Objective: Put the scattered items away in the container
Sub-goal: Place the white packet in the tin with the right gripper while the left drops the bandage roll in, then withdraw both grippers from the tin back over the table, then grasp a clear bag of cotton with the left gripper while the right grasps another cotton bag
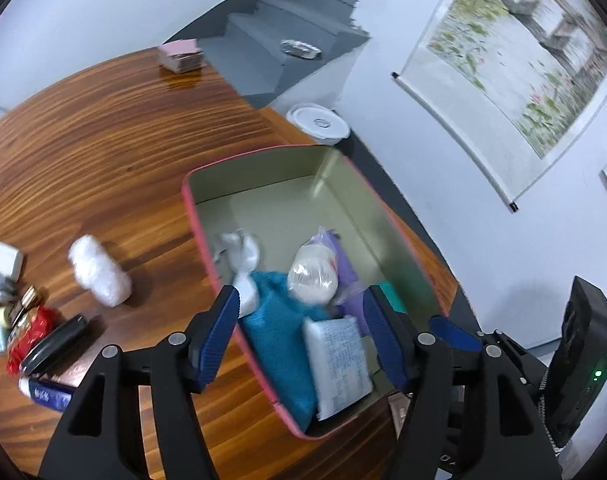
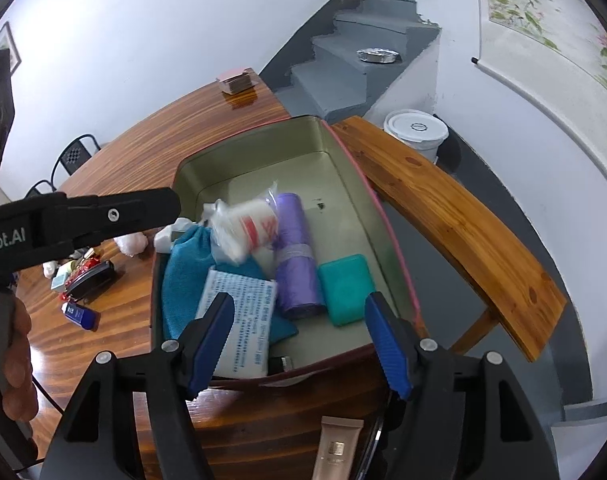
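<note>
A: Well, the left gripper hangs over the tin, jaws wide, holding nothing; the bagged roll lies blurred below on the blue pouch, so it may roll off.

B: Right gripper gapes empty too; the cotton wad and clutter wait on the table; a tube sits near, and the tin's wall stands between.

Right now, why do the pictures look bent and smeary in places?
Left wrist view: the fisheye lens bows the table edge, and the bagged item over the tin is motion-blurred. Right wrist view: the bench curves and the same bag is smeared.
</note>
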A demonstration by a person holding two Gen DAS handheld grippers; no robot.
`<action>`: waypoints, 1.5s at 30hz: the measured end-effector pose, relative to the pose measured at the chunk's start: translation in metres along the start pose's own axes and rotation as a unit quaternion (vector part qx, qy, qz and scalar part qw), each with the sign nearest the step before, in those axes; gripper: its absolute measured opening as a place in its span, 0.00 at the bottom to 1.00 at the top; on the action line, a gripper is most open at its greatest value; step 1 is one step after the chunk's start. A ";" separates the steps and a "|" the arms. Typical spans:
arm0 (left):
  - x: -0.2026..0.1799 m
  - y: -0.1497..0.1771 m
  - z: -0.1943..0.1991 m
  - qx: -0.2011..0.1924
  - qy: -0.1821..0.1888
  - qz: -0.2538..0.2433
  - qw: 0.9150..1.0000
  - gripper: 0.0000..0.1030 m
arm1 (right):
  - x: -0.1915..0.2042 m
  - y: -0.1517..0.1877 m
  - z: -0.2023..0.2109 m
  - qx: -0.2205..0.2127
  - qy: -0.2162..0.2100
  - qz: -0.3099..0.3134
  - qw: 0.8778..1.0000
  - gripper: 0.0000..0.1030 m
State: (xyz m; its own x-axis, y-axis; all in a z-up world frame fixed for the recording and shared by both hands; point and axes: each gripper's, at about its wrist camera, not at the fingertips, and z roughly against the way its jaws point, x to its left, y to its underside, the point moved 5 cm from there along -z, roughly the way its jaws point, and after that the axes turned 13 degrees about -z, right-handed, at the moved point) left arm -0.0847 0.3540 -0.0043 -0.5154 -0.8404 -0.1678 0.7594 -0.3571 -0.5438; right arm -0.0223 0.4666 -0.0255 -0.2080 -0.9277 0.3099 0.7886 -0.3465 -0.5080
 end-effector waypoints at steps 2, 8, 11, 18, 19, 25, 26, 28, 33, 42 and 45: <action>0.008 0.004 0.004 0.000 -0.010 0.008 1.000 0.66 | 0.005 0.002 0.000 0.001 -0.004 0.005 1.000 0.71; 0.030 0.021 0.015 0.006 -0.043 0.007 0.999 0.66 | 0.027 0.007 -0.002 0.005 -0.018 0.019 1.000 0.72; 0.044 0.033 0.021 0.009 -0.060 0.012 0.998 0.66 | 0.042 0.010 -0.002 0.004 -0.029 0.029 0.999 0.72; 0.107 0.068 0.045 0.010 -0.088 0.077 0.993 0.66 | 0.085 0.021 -0.005 0.010 -0.055 0.063 0.996 0.76; 0.115 0.072 0.048 0.010 -0.093 0.087 0.992 0.66 | 0.091 0.023 -0.005 0.011 -0.059 0.066 0.996 0.76; 0.171 0.105 0.071 0.009 -0.118 0.138 0.983 0.66 | 0.123 0.038 -0.010 0.023 -0.071 0.086 0.994 0.77; 0.178 0.109 0.073 0.010 -0.121 0.144 0.982 0.66 | 0.129 0.041 -0.012 0.027 -0.073 0.089 0.993 0.77; 0.193 0.116 0.081 0.010 -0.129 0.149 0.980 0.66 | 0.143 0.047 -0.014 0.030 -0.078 0.099 0.992 0.77; 0.230 0.133 0.096 0.016 -0.147 0.151 0.977 0.66 | 0.168 0.062 -0.019 0.041 -0.082 0.111 0.990 0.77; 0.307 0.159 0.110 0.021 -0.167 0.178 0.969 0.66 | 0.187 0.079 -0.036 0.062 -0.064 0.095 0.992 0.77; 0.330 0.163 0.110 0.019 -0.168 0.191 0.967 0.66 | 0.189 0.083 -0.038 0.062 -0.055 0.088 0.993 0.77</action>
State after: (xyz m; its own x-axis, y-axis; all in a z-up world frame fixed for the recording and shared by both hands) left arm -0.0875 -0.0259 -0.0579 -0.0414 -0.9966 -0.0711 0.8866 -0.0038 -0.4626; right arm -0.0183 0.2571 -0.0398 -0.0016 -0.9496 0.3135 0.8742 -0.1536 -0.4606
